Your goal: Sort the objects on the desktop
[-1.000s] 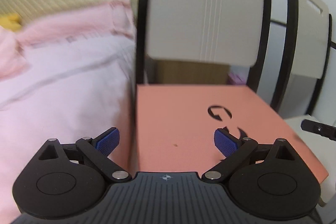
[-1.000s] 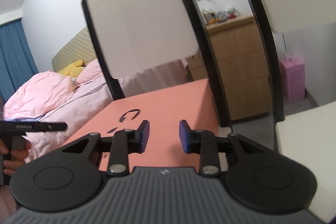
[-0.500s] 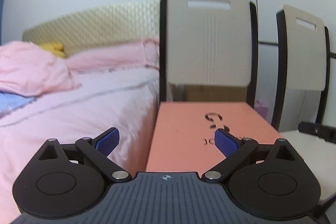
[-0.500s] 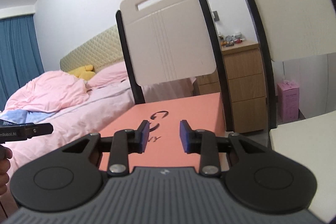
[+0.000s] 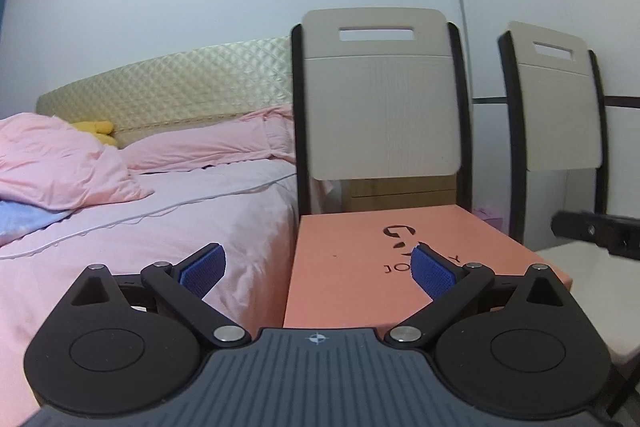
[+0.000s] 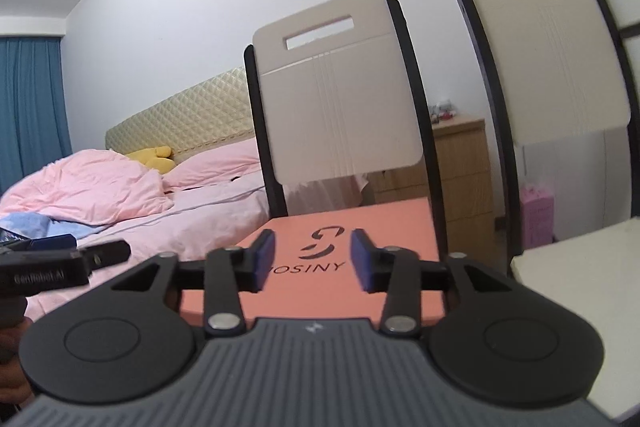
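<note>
A salmon-pink box [image 5: 384, 259] printed JOSINY lies flat on a chair seat in front of me; it also shows in the right wrist view [image 6: 348, 263]. My left gripper [image 5: 316, 267] is wide open and empty, held near the box's front left corner. My right gripper [image 6: 312, 259] is partly open and empty, held above the box's near edge. The right gripper's tip shows at the right edge of the left wrist view [image 5: 596, 231], and the left gripper shows at the left of the right wrist view [image 6: 60, 263].
Two beige chairs with black frames stand side by side [image 5: 380, 115] [image 5: 560, 107]. A bed with pink bedding [image 5: 140, 219] lies to the left. A wooden dresser [image 6: 456, 163] and a pink bag [image 6: 538, 215] stand behind the chairs.
Both grippers have pulled back from the chairs and levelled out, so more of the room shows. The right gripper has opened wider. The left gripper stays open.
</note>
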Motion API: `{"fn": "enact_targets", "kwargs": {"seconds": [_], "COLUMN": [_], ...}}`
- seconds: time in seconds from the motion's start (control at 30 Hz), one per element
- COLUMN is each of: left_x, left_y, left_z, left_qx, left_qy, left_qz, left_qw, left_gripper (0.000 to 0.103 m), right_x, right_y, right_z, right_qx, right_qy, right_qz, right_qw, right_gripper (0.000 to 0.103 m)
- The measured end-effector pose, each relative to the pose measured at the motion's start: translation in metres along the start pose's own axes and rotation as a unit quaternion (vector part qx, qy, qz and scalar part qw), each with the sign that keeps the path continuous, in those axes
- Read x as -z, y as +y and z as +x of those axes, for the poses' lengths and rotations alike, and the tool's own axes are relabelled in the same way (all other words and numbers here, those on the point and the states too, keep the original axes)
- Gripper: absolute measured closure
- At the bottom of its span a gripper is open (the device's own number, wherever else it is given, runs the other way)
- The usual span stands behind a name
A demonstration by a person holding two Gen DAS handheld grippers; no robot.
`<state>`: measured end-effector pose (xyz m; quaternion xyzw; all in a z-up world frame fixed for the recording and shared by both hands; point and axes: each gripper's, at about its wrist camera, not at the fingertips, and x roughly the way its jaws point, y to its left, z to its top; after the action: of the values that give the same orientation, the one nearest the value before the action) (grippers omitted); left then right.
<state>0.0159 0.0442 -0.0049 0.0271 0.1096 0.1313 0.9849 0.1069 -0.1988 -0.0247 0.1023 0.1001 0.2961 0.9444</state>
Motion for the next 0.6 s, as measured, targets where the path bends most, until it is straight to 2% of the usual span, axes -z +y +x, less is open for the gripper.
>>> {"fn": "enact_targets", "kwargs": {"seconds": [0.13,0.17,0.23,0.47,0.6], "left_x": [0.01,0.012,0.017,0.023,0.024], "left_y": [0.018,0.023,0.03,0.033,0.031], "left_z": [0.001,0.003,0.008,0.011,0.013], "left_qx": [0.004,0.0,-0.005,-0.007,-0.012], "left_qy": [-0.004,-0.003,0.005,0.012,0.018], "left_qz": [-0.017,-0.023,-0.034,-0.034,-0.028], "left_qw": [0.9998,0.9997,0.9994,0.9993,0.9994], "left_gripper": [0.0,0.0,0.0,0.0,0.0], "right_x": [0.001,0.002,0.003,0.008,0.009], "right_y": [0.013,0.017,0.022,0.037,0.041], "right_z": [0.002,0.003,0.003,0.014,0.017], "right_qx": [0.027,0.033,0.042,0.058,0.058], "right_qy": [-0.001,0.0,-0.002,0.022,0.024], "right_qz": [-0.001,-0.002,-0.003,-0.005,-0.014], "right_qw": [1.0,0.999,0.999,0.998,0.998], "right_gripper": [0.056,0.055,0.046,0.041,0.025]}}
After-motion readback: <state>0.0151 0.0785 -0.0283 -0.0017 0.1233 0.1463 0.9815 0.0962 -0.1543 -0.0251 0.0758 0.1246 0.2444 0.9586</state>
